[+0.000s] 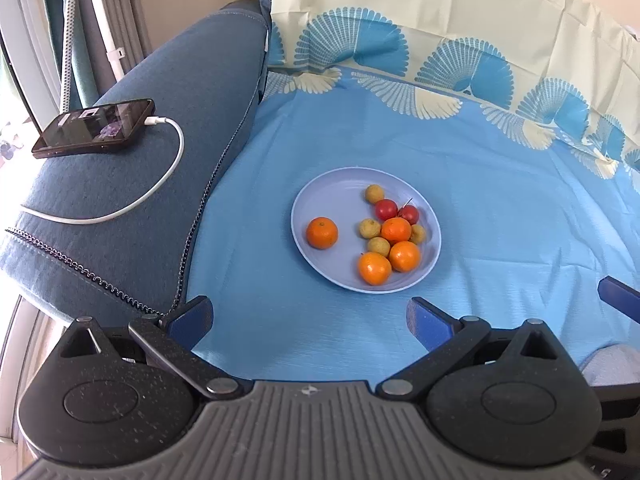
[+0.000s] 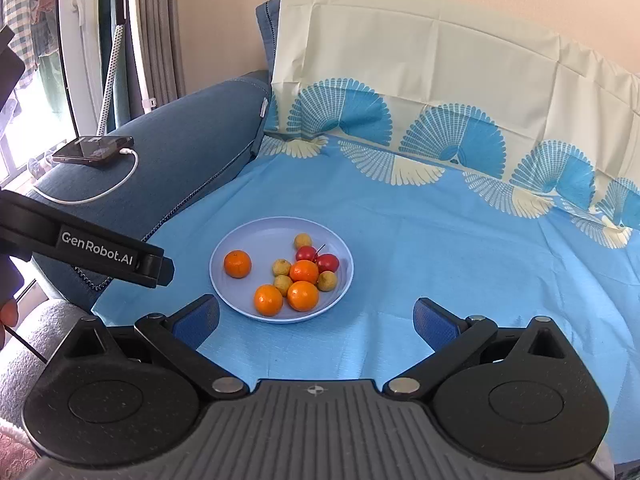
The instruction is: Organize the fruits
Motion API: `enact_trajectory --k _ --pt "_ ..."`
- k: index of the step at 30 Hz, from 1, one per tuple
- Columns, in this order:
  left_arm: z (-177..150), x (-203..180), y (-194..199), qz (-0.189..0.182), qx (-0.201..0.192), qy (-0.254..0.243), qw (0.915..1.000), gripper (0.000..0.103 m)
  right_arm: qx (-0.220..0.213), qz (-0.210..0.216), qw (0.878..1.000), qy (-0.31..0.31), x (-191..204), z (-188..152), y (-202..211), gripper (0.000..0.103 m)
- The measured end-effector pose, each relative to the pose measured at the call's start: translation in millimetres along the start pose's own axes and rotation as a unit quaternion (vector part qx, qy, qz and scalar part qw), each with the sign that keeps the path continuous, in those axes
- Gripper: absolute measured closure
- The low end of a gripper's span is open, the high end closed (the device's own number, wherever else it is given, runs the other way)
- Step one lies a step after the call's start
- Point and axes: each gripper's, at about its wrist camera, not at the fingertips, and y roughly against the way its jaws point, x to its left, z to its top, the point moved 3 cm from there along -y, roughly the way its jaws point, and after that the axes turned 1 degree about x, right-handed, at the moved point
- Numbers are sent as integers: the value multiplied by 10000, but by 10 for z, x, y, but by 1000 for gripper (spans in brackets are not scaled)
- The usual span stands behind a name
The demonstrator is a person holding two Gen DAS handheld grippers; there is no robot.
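All the fruit sits mixed on a plate [image 1: 320,200]; left tongs [image 1: 310,320] and right tongs [image 2: 316,320] hover wide open, empty; stage unclear.

My left gripper [image 1: 310,316] hangs with its jaws spread wide and nothing between them. My right gripper [image 2: 316,318] sits level beside it, jaws equally wide, also empty.

A blue cloth [image 1: 480,208] covers the sofa seat; a plate [image 1: 320,200] sits on it; a phone [image 1: 94,128] lies on the armrest [image 1: 132,184].
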Motion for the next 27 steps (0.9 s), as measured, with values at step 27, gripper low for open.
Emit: enact_trajectory --k 27 --pt "-37 -66 152 6 -162 -73 9998 0 -196 -102 9997 -107 -18 -29 186 1"
